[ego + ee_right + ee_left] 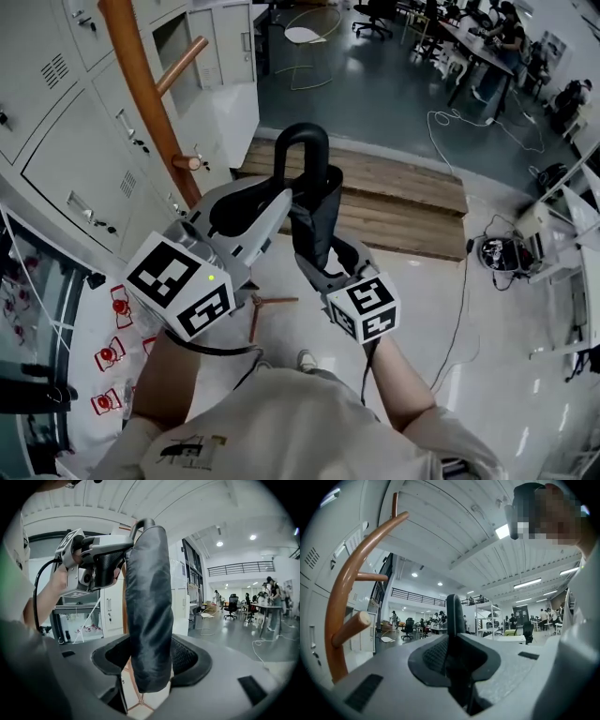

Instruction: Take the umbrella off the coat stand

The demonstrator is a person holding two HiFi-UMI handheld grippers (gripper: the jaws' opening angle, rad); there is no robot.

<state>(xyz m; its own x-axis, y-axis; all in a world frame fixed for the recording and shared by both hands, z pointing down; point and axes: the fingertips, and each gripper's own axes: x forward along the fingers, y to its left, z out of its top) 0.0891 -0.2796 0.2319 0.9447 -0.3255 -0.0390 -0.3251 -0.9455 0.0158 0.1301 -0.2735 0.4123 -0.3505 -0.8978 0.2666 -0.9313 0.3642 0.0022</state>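
The black folded umbrella (314,217) hangs upright in front of me, clear of the wooden coat stand (141,80) and its pegs (186,161). My left gripper (278,202) is shut on the umbrella's curved handle (302,150); the left gripper view has the handle (454,618) clamped between the pads of that gripper (454,660), with the stand (341,597) off to the left. Lower down, my right gripper (330,262) is shut on the sleeved body. In the right gripper view the body (150,606) fills the gap of the right gripper (150,660), and the left gripper (101,559) shows above.
White lockers (66,141) line the left wall behind the stand. The stand's foot (267,305) rests on the floor below my hands. A wooden platform (403,202) lies ahead, cables (464,272) trail at right, and desks with people (487,42) stand far back.
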